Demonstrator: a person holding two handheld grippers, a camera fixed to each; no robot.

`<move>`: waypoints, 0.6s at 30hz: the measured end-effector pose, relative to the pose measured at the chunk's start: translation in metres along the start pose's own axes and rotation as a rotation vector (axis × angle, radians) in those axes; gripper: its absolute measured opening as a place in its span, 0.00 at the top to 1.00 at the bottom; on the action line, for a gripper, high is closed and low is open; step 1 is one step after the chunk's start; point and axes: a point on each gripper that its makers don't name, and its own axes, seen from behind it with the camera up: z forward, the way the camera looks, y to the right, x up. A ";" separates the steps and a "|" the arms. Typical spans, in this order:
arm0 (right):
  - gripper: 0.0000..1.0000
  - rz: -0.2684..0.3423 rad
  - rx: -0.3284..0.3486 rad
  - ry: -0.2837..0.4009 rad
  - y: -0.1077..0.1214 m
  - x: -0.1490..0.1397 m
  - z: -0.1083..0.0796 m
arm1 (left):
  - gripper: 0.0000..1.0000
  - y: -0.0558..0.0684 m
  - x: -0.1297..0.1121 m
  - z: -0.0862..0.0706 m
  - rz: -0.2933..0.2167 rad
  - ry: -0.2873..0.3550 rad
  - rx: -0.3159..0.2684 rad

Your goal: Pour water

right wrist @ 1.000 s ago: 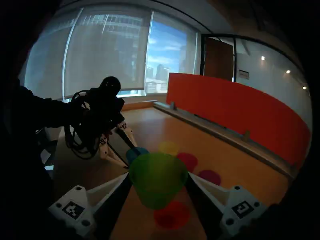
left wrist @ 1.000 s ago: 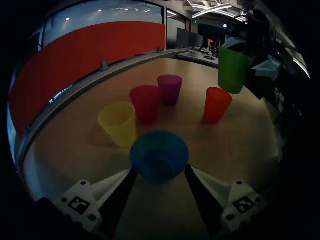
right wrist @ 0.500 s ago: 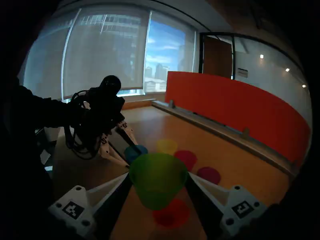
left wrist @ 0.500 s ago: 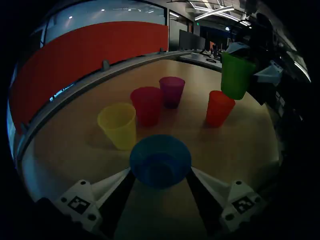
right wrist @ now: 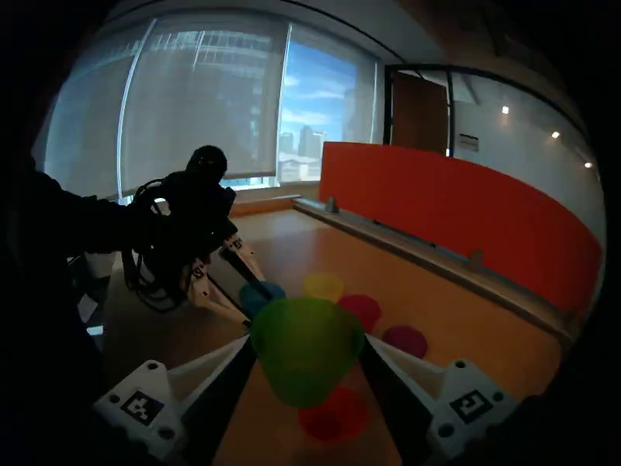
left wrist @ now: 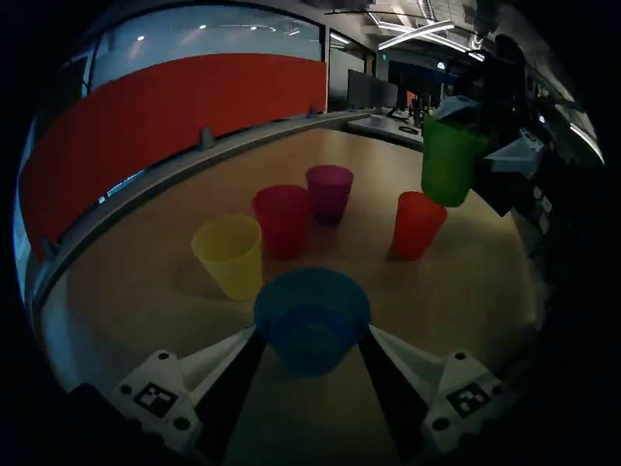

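4 cups [left wrist: 283, 217] on table [left wrist: 473, 272]

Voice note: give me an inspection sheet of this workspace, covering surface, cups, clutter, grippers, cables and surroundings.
Surface: wooden table, with four cups standing on it.
Job's things: blue cup and green cup, each held; yellow cup, red cup, purple cup and orange cup upright on the table; water cannot be told.
Clutter: nothing seen.
Grippers: left hand-held gripper shut on the blue cup; right hand-held gripper shut on the green cup, raised near the orange cup.
Cables: dark cable loop at the left hand-held gripper.
Surroundings: red partition along the table; windows beyond.
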 end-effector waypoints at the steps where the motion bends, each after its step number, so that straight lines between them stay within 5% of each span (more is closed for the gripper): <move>1: 0.07 0.000 -0.001 0.002 0.000 0.001 0.000 | 0.17 0.001 0.004 -0.002 -0.005 0.009 -0.001; 18: 0.08 -0.012 -0.008 0.041 -0.014 0.023 -0.003 | 0.17 0.007 0.081 -0.060 -0.033 0.254 0.042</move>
